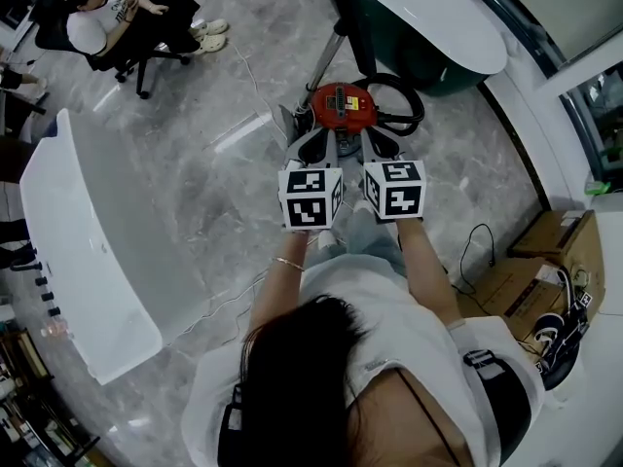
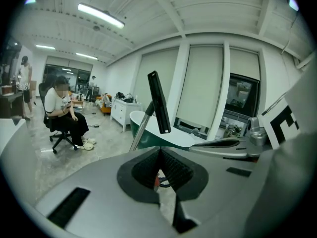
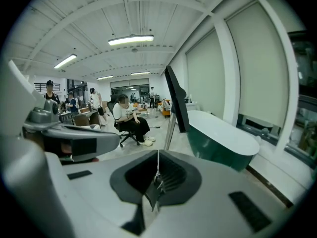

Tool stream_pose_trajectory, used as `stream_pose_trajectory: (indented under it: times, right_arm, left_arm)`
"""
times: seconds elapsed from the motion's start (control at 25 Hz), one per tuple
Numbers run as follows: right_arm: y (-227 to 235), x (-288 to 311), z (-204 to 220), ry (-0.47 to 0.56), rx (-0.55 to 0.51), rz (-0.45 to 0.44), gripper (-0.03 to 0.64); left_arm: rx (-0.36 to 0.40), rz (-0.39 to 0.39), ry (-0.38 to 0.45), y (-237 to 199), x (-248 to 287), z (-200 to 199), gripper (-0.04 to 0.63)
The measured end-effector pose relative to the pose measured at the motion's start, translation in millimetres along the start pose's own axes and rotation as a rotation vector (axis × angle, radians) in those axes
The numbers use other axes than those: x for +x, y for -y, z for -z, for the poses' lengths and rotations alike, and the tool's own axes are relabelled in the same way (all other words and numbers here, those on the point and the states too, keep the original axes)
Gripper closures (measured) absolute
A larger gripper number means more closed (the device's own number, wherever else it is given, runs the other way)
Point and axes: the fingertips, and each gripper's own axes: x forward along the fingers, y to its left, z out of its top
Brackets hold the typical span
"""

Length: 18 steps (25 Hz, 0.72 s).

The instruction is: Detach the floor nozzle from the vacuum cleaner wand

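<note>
Red vacuum [image 1: 343,105] on the floor ahead, nothing held.
Left gripper [image 2: 159,175] and right gripper [image 3: 157,175] had jaws together, empty; wand [image 2: 141,128] rose beyond the fingertips, dark nozzle [image 2: 159,103] probably at its upper end.

Red canister vacuum cleaner [image 1: 343,105] sits upper centre in the head view. Its silver metal wand [image 3: 171,130] leans upward, with the flat black floor nozzle [image 3: 176,100] still attached at the raised end.

Looks like an open-plan office or studio: marble floor [image 1: 214,193], strip lights [image 3: 131,40] overhead, a person [image 1: 97,17] on an office chair [image 1: 146,56], long white tabletop [image 1: 88,251], cardboard boxes [image 1: 555,236], and a bathtub [image 3: 223,140].
</note>
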Motion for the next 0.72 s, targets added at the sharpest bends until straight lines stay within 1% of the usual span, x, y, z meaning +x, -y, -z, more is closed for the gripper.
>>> stream_pose_trajectory:
  times: [0.44,0.72]
  right_arm:
    - [4,5,-16,0.034,-0.010,-0.009,0.603]
    - [10,12,-30,0.070,-0.004,-0.016,0.603]
  left_arm:
    - [0.014,-0.013,0.007,-4,9,-9,0.594]
    - [0.004,-0.034,0.001,-12,21,-8,0.592]
